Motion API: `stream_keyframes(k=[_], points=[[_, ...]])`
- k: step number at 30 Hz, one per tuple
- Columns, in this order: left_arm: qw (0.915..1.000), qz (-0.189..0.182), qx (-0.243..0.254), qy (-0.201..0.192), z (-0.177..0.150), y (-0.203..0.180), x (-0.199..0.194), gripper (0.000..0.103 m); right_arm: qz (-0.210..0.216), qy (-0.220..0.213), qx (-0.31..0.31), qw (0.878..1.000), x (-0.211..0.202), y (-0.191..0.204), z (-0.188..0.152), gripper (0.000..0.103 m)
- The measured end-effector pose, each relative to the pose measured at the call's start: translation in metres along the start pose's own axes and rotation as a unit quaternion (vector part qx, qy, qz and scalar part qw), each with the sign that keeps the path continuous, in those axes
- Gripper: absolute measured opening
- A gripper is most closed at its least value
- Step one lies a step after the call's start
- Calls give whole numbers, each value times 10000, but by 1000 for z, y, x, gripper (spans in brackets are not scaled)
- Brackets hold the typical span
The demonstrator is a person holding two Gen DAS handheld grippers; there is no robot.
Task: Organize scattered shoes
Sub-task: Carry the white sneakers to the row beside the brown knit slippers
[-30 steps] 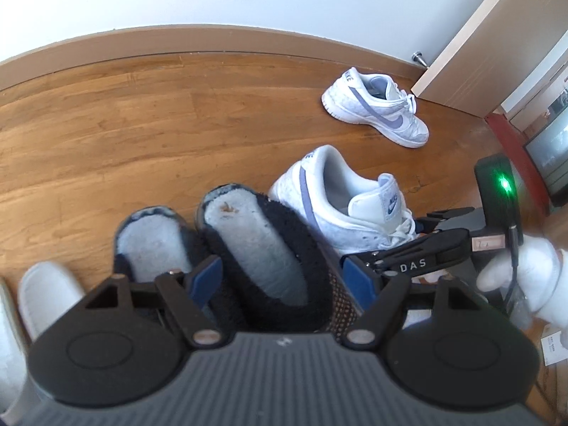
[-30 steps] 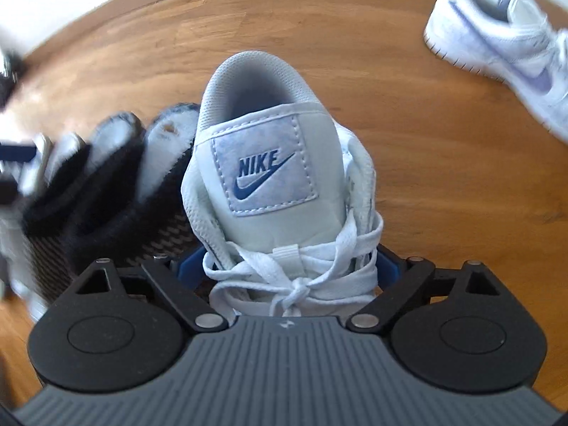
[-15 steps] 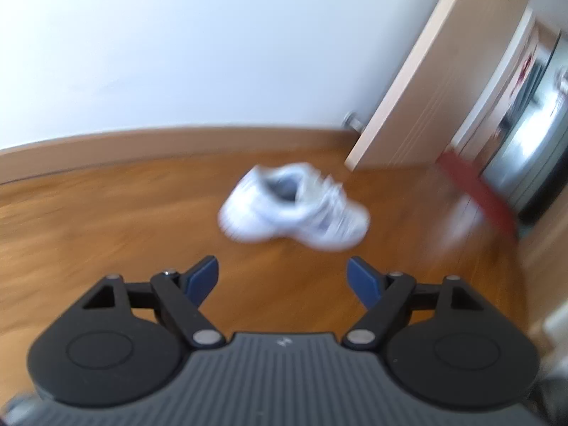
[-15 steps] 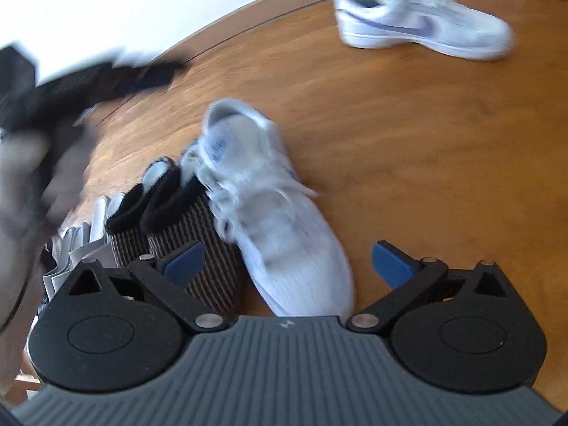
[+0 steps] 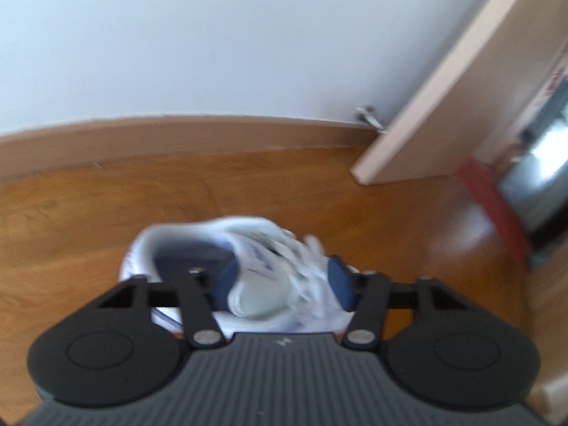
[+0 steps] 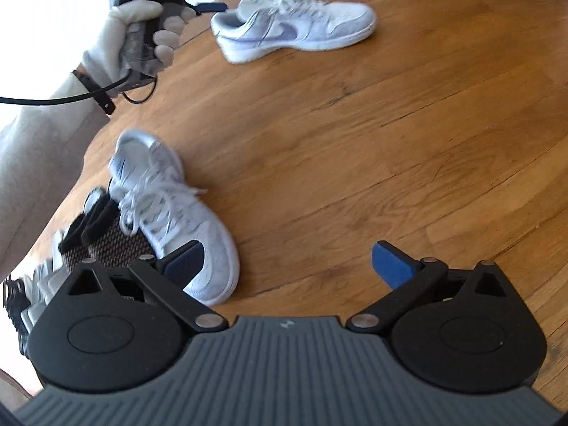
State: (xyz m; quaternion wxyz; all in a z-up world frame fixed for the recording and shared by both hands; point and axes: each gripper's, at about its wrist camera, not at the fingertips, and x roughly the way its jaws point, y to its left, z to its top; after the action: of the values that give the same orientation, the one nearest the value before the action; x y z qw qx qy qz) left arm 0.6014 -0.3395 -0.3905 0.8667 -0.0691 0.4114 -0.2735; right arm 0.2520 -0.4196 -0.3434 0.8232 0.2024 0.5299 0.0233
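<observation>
White sneaker [image 5: 248,284] sits between the left gripper [image 5: 282,280] jaws, which have just been closing and now pinch its tongue and laces. Right gripper [image 6: 291,262] jaws stand spread over wooden floor [image 6: 355,142], second sneaker [image 6: 170,206] just beside the left pad.

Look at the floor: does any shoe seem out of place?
Yes. One white sneaker lies alone far across the wooden floor, side-on, while its mate sits beside the dark slippers in the row.
</observation>
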Motion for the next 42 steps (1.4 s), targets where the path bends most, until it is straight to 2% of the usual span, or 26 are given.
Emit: stream_keyframes(k=[2, 5, 7, 8, 10, 11, 12, 13, 14, 16, 20, 23, 25, 26, 27, 29, 31, 33, 34, 35, 36, 37, 39, 42], points=[[9999, -63, 100, 27, 0, 6, -2, 4, -60, -60, -98, 9999, 3, 1, 7, 103], [9994, -88, 319, 116, -7, 10, -8, 3, -279, -261, -567, 9977, 6, 11, 21, 103], [9993, -101, 307, 177, -11, 15, -7, 6, -350, -361, -759, 9958, 5, 17, 30, 103], [9992, -186, 227, 255, -11, 18, -4, 11, -322, -396, -763, 9958, 4, 19, 33, 103], [9981, -404, -77, 462, -12, 25, 4, 45, -218, -463, -716, 9961, 3, 23, 38, 103], [9978, -430, -210, 466, -14, 27, 8, 50, -162, -472, -695, 9963, 4, 26, 41, 103], [9972, -453, -349, 482, -16, 30, 12, 45, -102, -463, -682, 9965, 6, 29, 43, 103], [9965, -491, -456, 503, -19, 32, 17, 22, -62, -453, -686, 9966, 6, 32, 45, 103], [9960, -567, -485, 491, -22, 32, 18, 22, -9, -442, -755, 9962, 7, 38, 48, 103], [9958, -724, -347, 451, -24, 31, 10, 9, 25, -435, -914, 9949, 10, 48, 53, 103], [9893, -1303, 396, 524, -31, 19, -23, 4, -99, -598, -1387, 9885, 8, 59, 58, 103], [9772, -1756, 913, 773, -46, 19, -42, 4, -407, -808, -1928, 9771, 7, 64, 64, 103], [9620, -2125, 1419, 962, -60, 17, -55, 4, -585, -975, -2276, 9671, 9, 67, 72, 103], [9536, -2319, 1600, 1066, -66, 17, -58, 4, -595, -1028, -2454, 9621, 11, 69, 75, 103], [9411, -2569, 1835, 1210, -76, 16, -66, 5, -589, -1070, -2636, 9569, 13, 71, 78, 103], [9257, -2810, 2153, 1335, -91, 12, -75, 5, -592, -1048, -3119, 9424, 21, 75, 82, 103], [9007, -3103, 2612, 1555, -117, 8, -88, 5, -624, -921, -3655, 9242, 32, 79, 83, 103], [8816, -3234, 2975, 1721, -135, 8, -93, 9, -701, -749, -4102, 9062, 46, 83, 83, 103], [8815, -3226, 3007, 1688, -138, 13, -94, 9, -698, -688, -4203, 9021, 50, 84, 83, 103], [8859, -3229, 2885, 1663, -138, 19, -97, 11, -592, -575, -4339, 8972, 56, 87, 81, 103], [8902, -3231, 2763, 1638, -137, 26, -100, 24, -502, -513, -4511, 8896, 60, 89, 78, 103], [8949, -3226, 2635, 1600, -135, 32, -102, 44, -439, -497, -4675, 8815, 63, 91, 75, 103], [9149, -3109, 2205, 1326, -124, 48, -112, 57, -444, -270, -5403, 8399, 79, 97, 64, 103], [9378, -2886, 1671, 966, -112, 67, -130, 63, -709, -2, -6084, 7904, 103, 101, 59, 103]])
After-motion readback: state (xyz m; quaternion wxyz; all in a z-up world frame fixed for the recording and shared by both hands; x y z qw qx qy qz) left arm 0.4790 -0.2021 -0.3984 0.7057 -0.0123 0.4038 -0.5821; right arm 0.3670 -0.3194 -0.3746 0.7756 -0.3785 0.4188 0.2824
